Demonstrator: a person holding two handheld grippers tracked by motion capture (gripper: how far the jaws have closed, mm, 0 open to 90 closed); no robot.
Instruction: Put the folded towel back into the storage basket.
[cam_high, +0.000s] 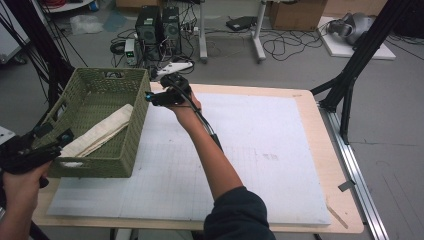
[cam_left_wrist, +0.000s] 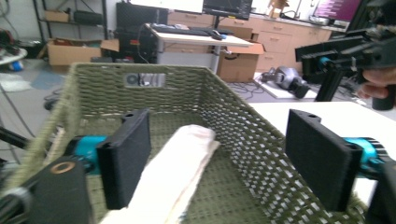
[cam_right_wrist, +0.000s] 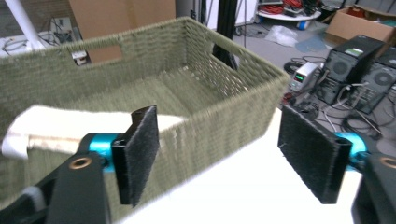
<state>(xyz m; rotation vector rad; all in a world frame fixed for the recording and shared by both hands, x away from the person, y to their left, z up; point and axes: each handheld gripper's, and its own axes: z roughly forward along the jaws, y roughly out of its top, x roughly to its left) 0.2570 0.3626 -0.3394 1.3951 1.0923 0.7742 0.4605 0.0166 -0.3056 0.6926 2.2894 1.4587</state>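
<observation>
A green woven basket (cam_high: 107, 117) stands at the left end of the tabletop (cam_high: 240, 150), and a folded cream cloth (cam_high: 102, 131) lies lengthwise inside it, one end riding up toward the near wall and the other resting on the basket floor. Lying there loose, the cloth looks either just deposited or waiting to be straightened, and the two tools flank the basket as if to work on it from both sides. The left tongs (cam_high: 47, 140) sit at the basket's near left corner, wide apart and holding nothing; in the left gripper view one pad (cam_left_wrist: 123, 156) stands just to the left of the cloth's near end (cam_left_wrist: 175, 172) and the other hangs out past the basket's right wall, so the cloth lies between and below the pads, close under the left one, though whether that pad touches it cannot be told. The right tongs (cam_high: 159, 96) hover by the basket's far right corner, just outside the rim, also spread wide and empty; in the right gripper view the basket wall (cam_right_wrist: 196, 121) crosses between the pads and the cloth (cam_right_wrist: 60, 128) lies beyond it, inside, apart from them. My reading is that the left tool is better placed to pinch the cloth, while the right stands off, perhaps ready to steady the basket.
</observation>
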